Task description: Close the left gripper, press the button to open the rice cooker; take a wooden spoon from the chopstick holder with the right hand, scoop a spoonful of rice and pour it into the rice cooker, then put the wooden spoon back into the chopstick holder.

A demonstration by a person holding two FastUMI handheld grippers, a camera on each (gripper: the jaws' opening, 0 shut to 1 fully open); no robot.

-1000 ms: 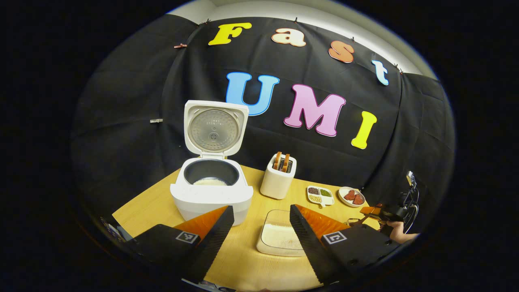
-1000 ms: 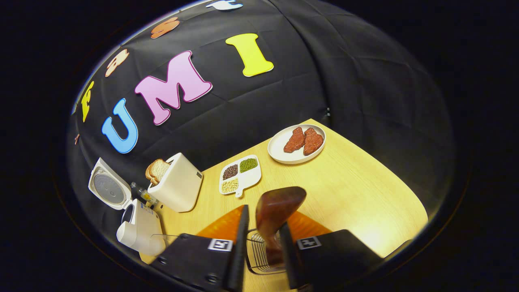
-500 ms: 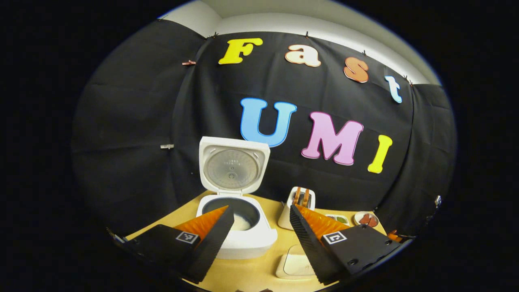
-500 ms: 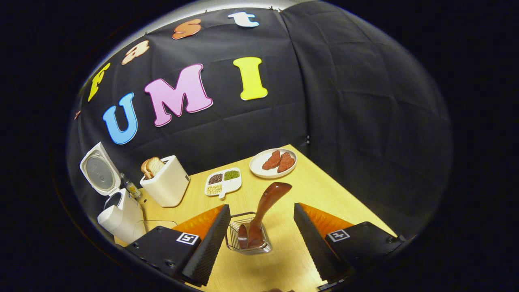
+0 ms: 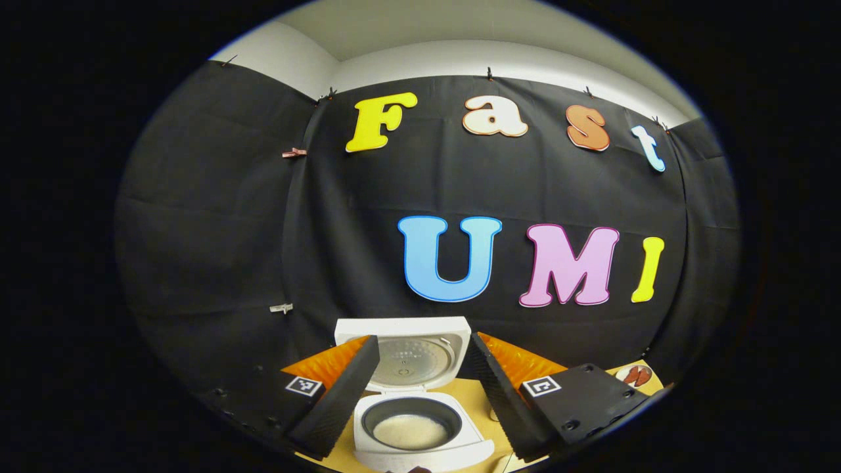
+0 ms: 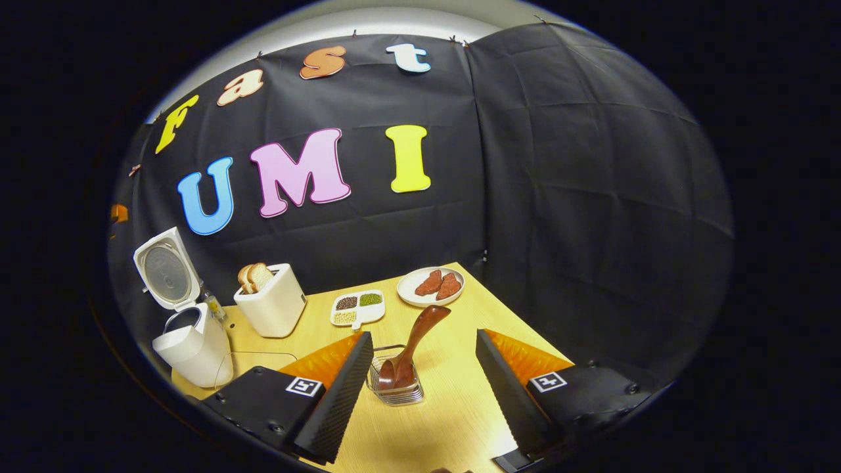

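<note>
The white rice cooker (image 5: pixel 420 453) stands open, lid (image 5: pixel 410 358) upright, with white rice in the bottom of its dark pot (image 5: pixel 410 430). My left gripper (image 5: pixel 424 339) hovers open in front of it, nothing between its fingers. In the right gripper view the brown wooden spoon (image 6: pixel 430 316) leans in the wire chopstick holder (image 6: pixel 394 387) on the wooden table (image 6: pixel 453 407). My right gripper (image 6: pixel 424 334) is open, one finger on each side of the holder and apart from the spoon. The open rice cooker (image 6: pixel 190 341) sits at the far left there.
A white toaster with bread slices (image 6: pixel 272 305) stands behind the holder. Beside it lie a sectioned dish of beans (image 6: pixel 358 307) and a plate of red meat (image 6: pixel 430 287). A clear tray's edge (image 6: pixel 256 357) peeks out by the cooker. The table's right edge is close.
My right gripper has opened off the spoon, leaving it in the holder, and drawn back. The left gripper has tipped upward, so the cooker has slid to the bottom of its view.
</note>
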